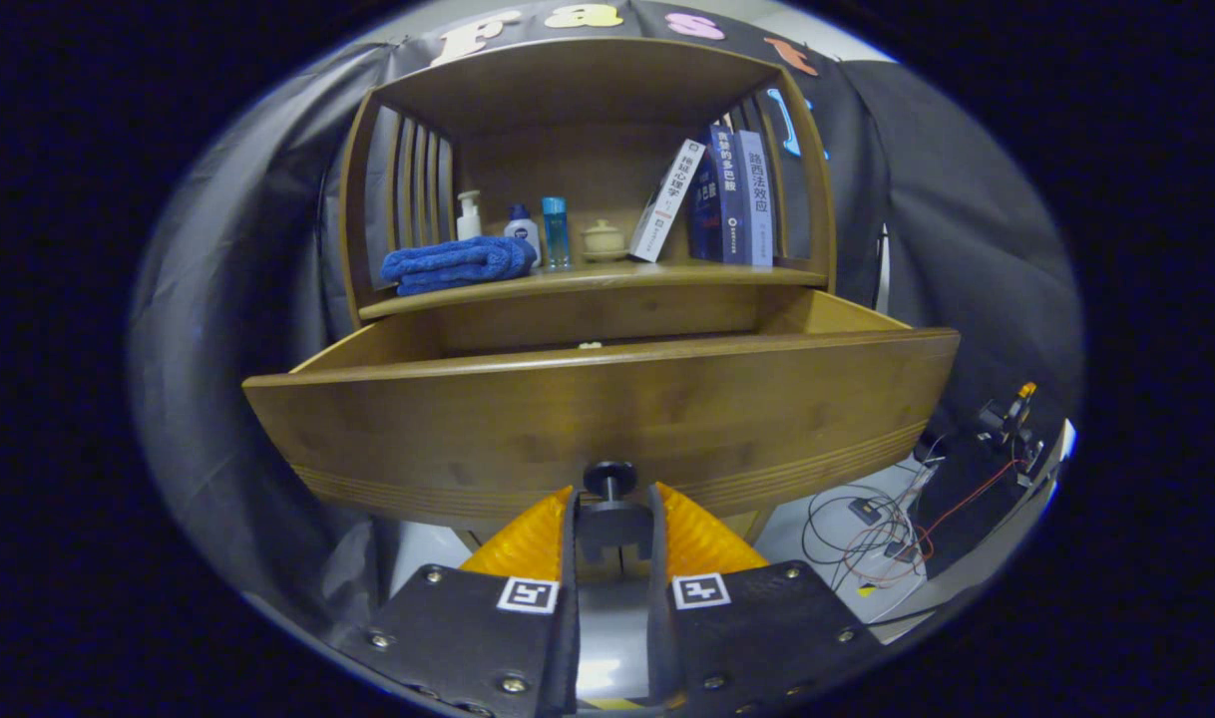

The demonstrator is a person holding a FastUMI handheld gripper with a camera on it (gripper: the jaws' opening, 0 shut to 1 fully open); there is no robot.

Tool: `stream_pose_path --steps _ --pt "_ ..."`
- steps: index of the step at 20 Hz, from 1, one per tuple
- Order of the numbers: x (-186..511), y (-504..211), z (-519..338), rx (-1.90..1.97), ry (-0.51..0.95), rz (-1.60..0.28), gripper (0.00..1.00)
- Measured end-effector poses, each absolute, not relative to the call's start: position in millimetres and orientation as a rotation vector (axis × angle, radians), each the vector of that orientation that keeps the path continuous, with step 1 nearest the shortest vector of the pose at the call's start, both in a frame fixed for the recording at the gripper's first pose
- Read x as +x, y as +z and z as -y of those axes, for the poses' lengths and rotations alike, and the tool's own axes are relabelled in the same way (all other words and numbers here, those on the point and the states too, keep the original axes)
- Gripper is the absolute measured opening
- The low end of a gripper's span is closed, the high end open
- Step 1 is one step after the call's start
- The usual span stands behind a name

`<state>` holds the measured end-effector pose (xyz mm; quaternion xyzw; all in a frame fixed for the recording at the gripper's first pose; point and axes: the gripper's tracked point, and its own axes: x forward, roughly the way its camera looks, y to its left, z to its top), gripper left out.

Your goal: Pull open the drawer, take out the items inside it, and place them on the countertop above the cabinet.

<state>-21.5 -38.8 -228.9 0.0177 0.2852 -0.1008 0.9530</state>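
So the claw (612, 504) is clamped narrow on the dark knob (609, 479) of the drawer (607, 419), one finger on each side of the stem. The drawer sits pulled out toward the camera, its wide wooden front filling the near view. Past the front's top edge there's a small pale thing (590, 345) just peeking from inside, too little showing to say what it is.

Above the drawer is the desk (667, 275), the cabinet's wooden top under a hutch with slatted sides. On its left lies a folded blue towel (458, 263). Right behind that stands a white pump bottle (469, 215), then a white bottle with a dark blue cap (523, 229), then a clear blue bottle (556, 231), then a little cream lidded jar (604, 241). Further right a white book (666, 201) leans against a few upright blue books (735, 197). The spines carry Chinese titles, but I can't read them reliably at this size.

Down right of the cabinet, a tangle of cables (882, 529) sprawls on the floor.
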Motion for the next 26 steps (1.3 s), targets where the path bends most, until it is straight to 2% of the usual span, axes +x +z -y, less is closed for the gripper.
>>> stream_pose_path --steps 12,22,26 --pt "-34.8 -225.2 37.9 0.071 -0.212 -0.553 0.27" --pt "-34.6 -216.6 28.0 0.132 -0.187 -0.514 0.59" --pt "-34.4 -209.9 27.4 0.146 -0.184 -0.485 0.62"
